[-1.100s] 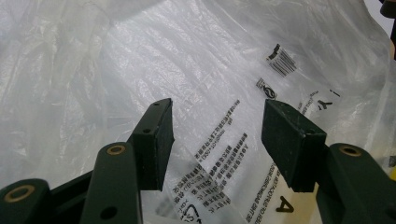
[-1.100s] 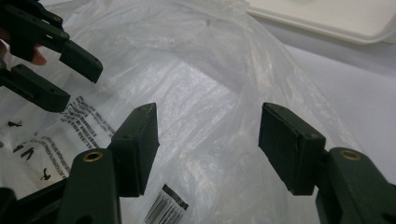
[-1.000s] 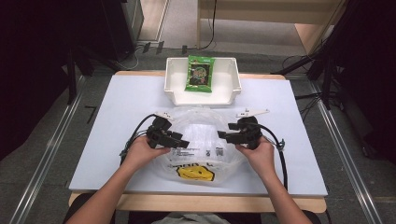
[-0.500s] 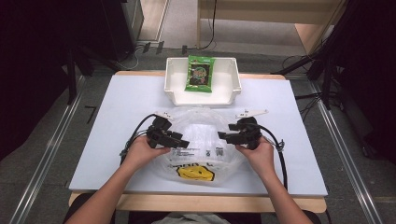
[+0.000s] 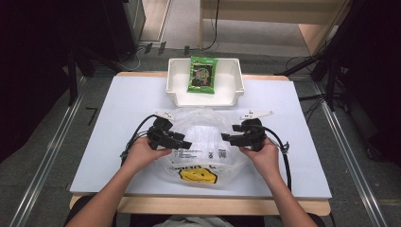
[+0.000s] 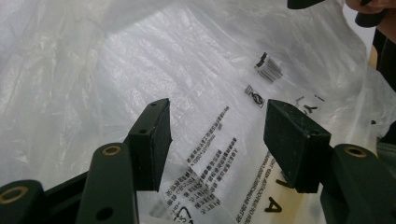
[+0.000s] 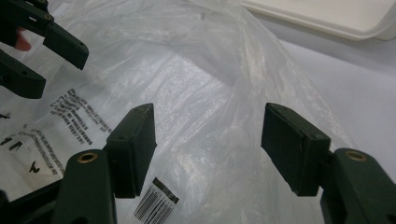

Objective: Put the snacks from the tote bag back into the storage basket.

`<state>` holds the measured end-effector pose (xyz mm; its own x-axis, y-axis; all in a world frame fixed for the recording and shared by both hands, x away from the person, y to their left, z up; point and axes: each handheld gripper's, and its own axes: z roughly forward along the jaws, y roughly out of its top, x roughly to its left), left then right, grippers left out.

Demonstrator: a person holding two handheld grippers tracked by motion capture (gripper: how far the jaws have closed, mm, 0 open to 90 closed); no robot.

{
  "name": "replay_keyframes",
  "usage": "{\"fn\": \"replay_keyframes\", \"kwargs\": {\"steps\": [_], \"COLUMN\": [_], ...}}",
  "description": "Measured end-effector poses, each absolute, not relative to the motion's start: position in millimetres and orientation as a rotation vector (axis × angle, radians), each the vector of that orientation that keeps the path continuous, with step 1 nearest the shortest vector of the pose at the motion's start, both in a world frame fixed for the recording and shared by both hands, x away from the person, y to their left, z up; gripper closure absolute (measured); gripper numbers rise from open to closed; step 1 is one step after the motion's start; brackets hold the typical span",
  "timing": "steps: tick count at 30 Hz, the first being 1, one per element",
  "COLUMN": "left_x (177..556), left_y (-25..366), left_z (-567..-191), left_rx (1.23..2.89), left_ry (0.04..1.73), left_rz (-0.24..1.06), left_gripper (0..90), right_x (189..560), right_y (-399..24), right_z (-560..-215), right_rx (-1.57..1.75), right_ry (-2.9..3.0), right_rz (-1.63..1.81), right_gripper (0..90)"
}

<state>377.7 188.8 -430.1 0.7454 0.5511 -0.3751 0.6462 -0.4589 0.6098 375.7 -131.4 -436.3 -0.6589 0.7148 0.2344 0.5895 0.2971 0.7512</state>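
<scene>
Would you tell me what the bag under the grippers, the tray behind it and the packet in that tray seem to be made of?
The bag looks like thin clear plastic film: see-through, crinkled, glossy, with black print. The tray seems rigid white moulded plastic, matte, with rounded walls. The packet looks like glossy green printed foil or plastic film; which one is unclear.

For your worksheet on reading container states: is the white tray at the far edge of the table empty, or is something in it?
Not empty. The white tray holds one green snack packet, lying flat inside its walls.
</scene>
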Motion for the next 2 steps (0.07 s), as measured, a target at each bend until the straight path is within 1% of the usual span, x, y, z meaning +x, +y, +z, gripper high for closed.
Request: {"fn": "replay_keyframes", "kwargs": {"steps": [2], "left_x": [377.2], "left_y": [189.3], "left_z": [-428.2], "left_rx": [2.164], "left_ry": [0.892], "left_rz": [-0.158], "left_gripper": [41.6], "right_x": [376.1], "right_y": [-133.1], "right_z": [-434.9], "right_rx": [1.210], "right_ry": [2.406], "right_rz": [1.321], "right_gripper": [35.0]}}
